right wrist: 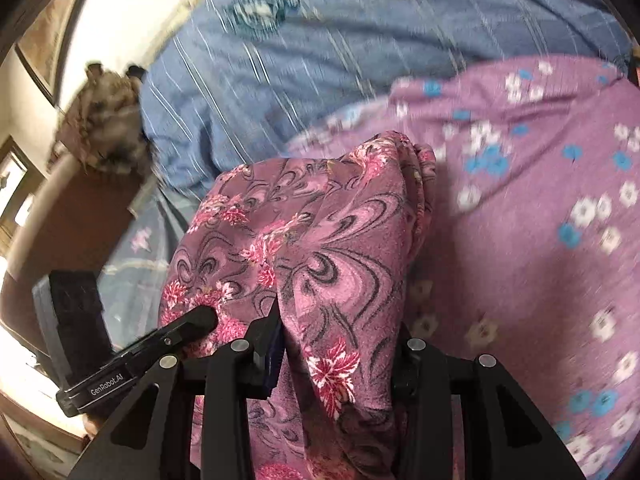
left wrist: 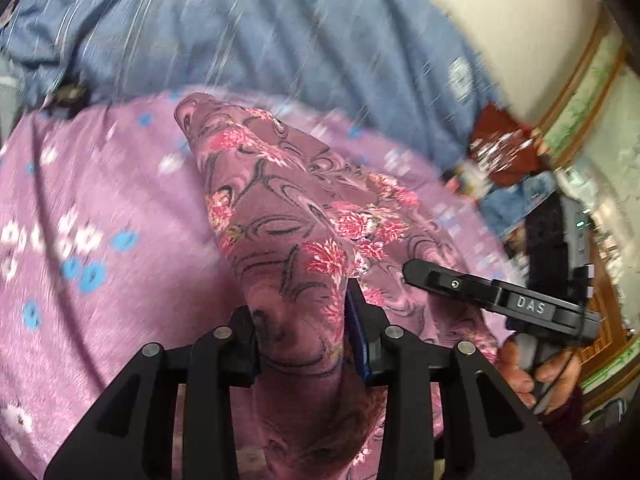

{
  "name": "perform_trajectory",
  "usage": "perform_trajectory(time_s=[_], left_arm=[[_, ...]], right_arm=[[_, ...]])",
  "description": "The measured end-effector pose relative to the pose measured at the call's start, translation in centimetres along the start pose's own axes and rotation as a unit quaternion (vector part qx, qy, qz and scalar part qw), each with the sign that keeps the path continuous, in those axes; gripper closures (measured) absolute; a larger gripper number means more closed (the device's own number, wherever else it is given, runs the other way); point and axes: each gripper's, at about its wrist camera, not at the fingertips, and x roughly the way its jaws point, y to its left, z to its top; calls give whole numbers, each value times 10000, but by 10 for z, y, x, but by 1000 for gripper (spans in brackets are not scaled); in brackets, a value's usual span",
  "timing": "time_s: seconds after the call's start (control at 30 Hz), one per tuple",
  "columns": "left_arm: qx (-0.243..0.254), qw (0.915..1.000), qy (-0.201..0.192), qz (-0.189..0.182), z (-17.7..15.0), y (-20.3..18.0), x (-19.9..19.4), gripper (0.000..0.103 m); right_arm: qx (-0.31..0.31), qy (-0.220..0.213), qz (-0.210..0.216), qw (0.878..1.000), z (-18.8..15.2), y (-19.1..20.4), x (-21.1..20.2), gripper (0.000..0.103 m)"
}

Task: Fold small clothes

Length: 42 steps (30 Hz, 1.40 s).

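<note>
Both my sets of jaws pinch the mauve garment with pink flower and dark swirl print [left wrist: 280, 216], left gripper [left wrist: 300, 344] and right gripper [right wrist: 336, 364] close together, likely gathering two edges for a fold. It hangs lifted over the lilac floral bed sheet [left wrist: 100, 208]. Blue striped quilt [right wrist: 360, 40] behind; cream wall beyond.

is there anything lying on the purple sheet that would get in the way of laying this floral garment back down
Nothing visible does. Both the left gripper and the right gripper are clamped on the floral garment, which hangs bunched from them. The purple flowered sheet around it shows no other item; the blue striped blanket lies farther back.
</note>
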Motion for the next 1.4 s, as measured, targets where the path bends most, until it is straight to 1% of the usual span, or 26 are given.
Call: perform_trajectory(time_s=[0.03, 0.07, 0.13, 0.17, 0.2, 0.27, 0.33, 0.4, 0.43, 0.5, 0.57, 0.63, 0.67, 0.7, 0.77, 0.8, 0.83, 0.87, 0.93, 0.97, 1.03, 1.1, 1.17, 1.23, 1.33, 1.4], left_arm=[[-6, 9998, 159, 149, -3, 4, 8, 63], [-10, 9990, 302, 329, -7, 8, 16, 59], [-33, 9985, 304, 453, -10, 13, 21, 46], [-36, 9984, 263, 499, -10, 13, 19, 44], [-4, 9983, 242, 535, -10, 12, 16, 43], [94, 9979, 137, 627, -12, 8, 8, 43], [262, 9962, -128, 815, -10, 6, -6, 43], [425, 9924, -586, 999, -6, 3, -24, 42], [452, 9900, -792, 1080, -3, 2, -30, 39], [374, 9856, -1134, 1200, 4, 2, -35, 36], [273, 9840, -1215, 1275, 15, 2, -25, 35], [178, 9842, -1129, 1352, 25, 5, -10, 35], [123, 9845, -1058, 1393, 29, 6, -1, 35], [71, 9845, -966, 1462, 33, 8, 8, 36], [24, 9832, -767, 1656, 35, 11, 20, 35], [19, 9811, -582, 1845, 36, 14, 31, 35], [-1, 9784, -377, 2032, 34, 18, 43, 35], [-52, 9776, -241, 2088, 33, 23, 51, 35], [-342, 9794, -52, 1992, 31, 36, 63, 33], [-463, 9808, -53, 1893, 30, 40, 63, 32], [-673, 9827, -57, 1726, 30, 47, 60, 32], [-905, 9838, -137, 1540, 27, 52, 53, 32], [-951, 9845, -266, 1448, 23, 49, 42, 32], [-854, 9854, -404, 1416, 18, 43, 25, 32], [-751, 9861, -600, 1358, 2, 34, -1, 32], [-795, 9854, -629, 1371, -10, 31, -14, 32]], right_arm=[[3, 150, -147, 9998, -5, -2, 12, 65], [-53, 175, -296, 9994, -9, -4, 20, 63], [-184, 152, -423, 9988, -11, -3, 23, 57], [-186, 187, -426, 9987, -10, -2, 22, 56], [-203, 210, -414, 9987, -8, -1, 19, 51], [-262, 173, -507, 9982, -4, 0, 12, 50], [-351, -43, -692, 9970, 1, 4, 0, 48], [-491, -479, -888, 9937, 8, 8, -20, 46], [-547, -784, -991, 9905, 11, 11, -31, 46], [-661, -1141, -987, 9863, 17, 16, -41, 44], [-766, -1107, -770, 9879, 22, 22, -38, 50], [-844, -909, -587, 9905, 24, 27, -25, 81], [-895, -738, -580, 9916, 25, 31, -14, 86], [-894, -600, -575, 9925, 26, 32, -4, 90], [-705, -232, -558, 9957, 25, 27, 16, 91], [-634, -100, -622, 9960, 25, 23, 24, 91], [-591, -19, -740, 9955, 24, 17, 31, 91], [-537, 33, -793, 9954, 24, 10, 36, 91], [-302, 108, -563, 9979, 26, -2, 38, 89], [-220, 126, -452, 9987, 27, -5, 35, 89], [-227, 69, -400, 9989, 26, -6, 29, 88], [-329, -22, -319, 9989, 23, -2, 17, 83], [-501, -80, -167, 9986, 19, 5, 4, 82], [-721, -148, -103, 9972, 14, 14, -10, 82], [-883, -120, -97, 9960, 9, 23, -22, 82], [-971, -57, -213, 9950, 2, 28, -28, 82]])
